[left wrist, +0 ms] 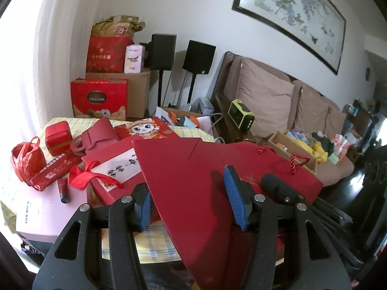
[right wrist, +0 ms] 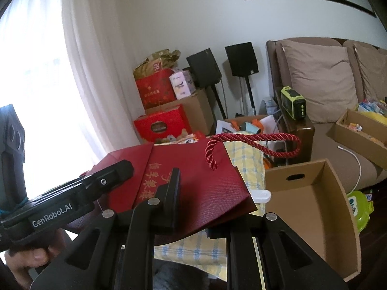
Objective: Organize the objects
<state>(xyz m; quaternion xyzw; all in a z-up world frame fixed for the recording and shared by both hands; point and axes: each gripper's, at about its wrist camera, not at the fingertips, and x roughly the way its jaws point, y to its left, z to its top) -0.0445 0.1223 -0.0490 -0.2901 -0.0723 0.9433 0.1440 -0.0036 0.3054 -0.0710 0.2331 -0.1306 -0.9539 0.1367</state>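
A red paper gift bag (left wrist: 169,159) with twisted red rope handles (right wrist: 254,140) is held up over the table by both grippers. My left gripper (left wrist: 186,179) straddles the bag's side panel, one blue pad (left wrist: 235,193) on its front face and the other at its back edge; it is shut on the bag. My right gripper (right wrist: 208,186) is shut on the bag's lower corner (right wrist: 229,198). One of its fingers (right wrist: 174,188) lies on top, while the other is hidden under the paper. In the right wrist view the left gripper's finger (right wrist: 116,169) rests against the bag's left side.
Red gift boxes (left wrist: 108,169), a red plastic bag (left wrist: 26,159) and a pink box (left wrist: 46,212) crowd the checked tablecloth (left wrist: 154,244). An open cardboard box (right wrist: 314,193) stands at the right, before a sofa (right wrist: 321,79) holding more boxes. A hand (right wrist: 29,261) grips the left tool.
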